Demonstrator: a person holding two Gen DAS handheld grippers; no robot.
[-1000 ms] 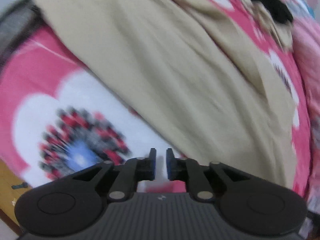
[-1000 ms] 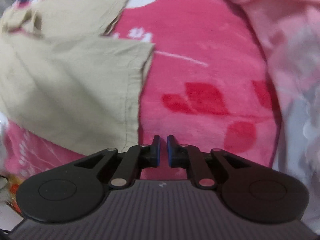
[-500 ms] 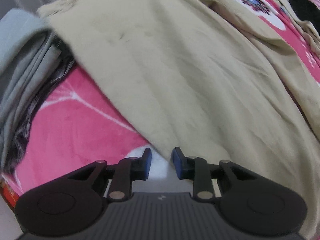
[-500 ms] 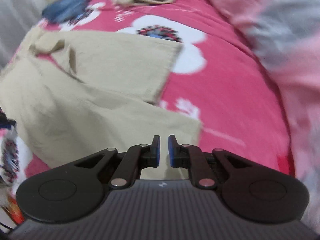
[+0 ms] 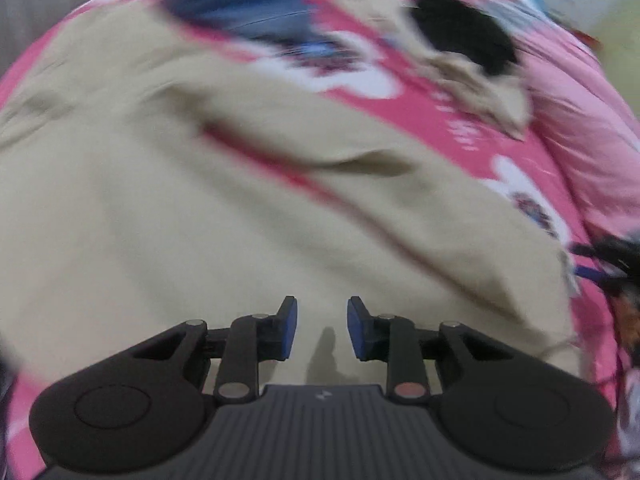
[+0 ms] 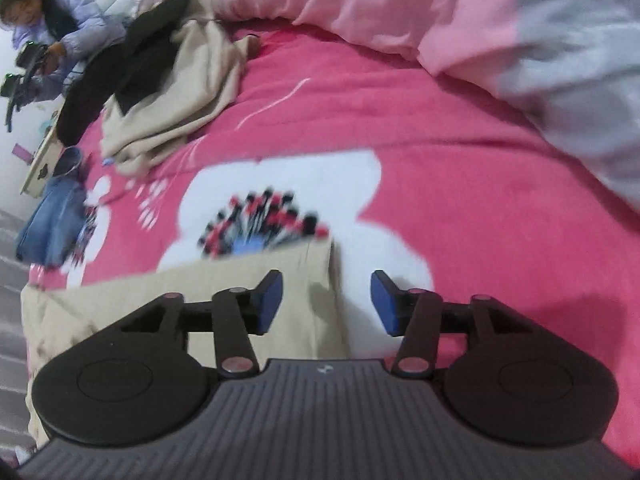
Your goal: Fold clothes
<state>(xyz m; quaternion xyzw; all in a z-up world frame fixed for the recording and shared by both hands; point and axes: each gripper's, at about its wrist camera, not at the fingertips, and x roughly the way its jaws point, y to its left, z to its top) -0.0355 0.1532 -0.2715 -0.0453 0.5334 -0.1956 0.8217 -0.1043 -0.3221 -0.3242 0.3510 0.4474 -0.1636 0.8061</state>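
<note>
Beige garment (image 5: 208, 216), spread over the pink flowered blanket (image 6: 420, 152) of a bed, its long axis running from the lower left of the left wrist view toward the upper right, where a narrow strip of blanket shows between two of its parts; the view is motion-blurred, so seams and hems cannot be resolved. Left gripper (image 5: 322, 328), jaws parted with nothing between them, directly over the cloth, which extends ahead and to both sides of it. Right gripper (image 6: 326, 300), jaws spread wider and likewise empty, at a squared end of the same beige cloth (image 6: 248, 280): that edge lies just inside the left finger, bare blanket under the right finger. Either gripper is close enough to close on fabric. Beyond: a crumpled beige and black pile (image 6: 160, 76), blue denim (image 6: 56, 216), a pale pink quilt (image 6: 360, 0), a seated person (image 6: 56, 28) at far left. No legible writing or brand marks are visible.
</note>
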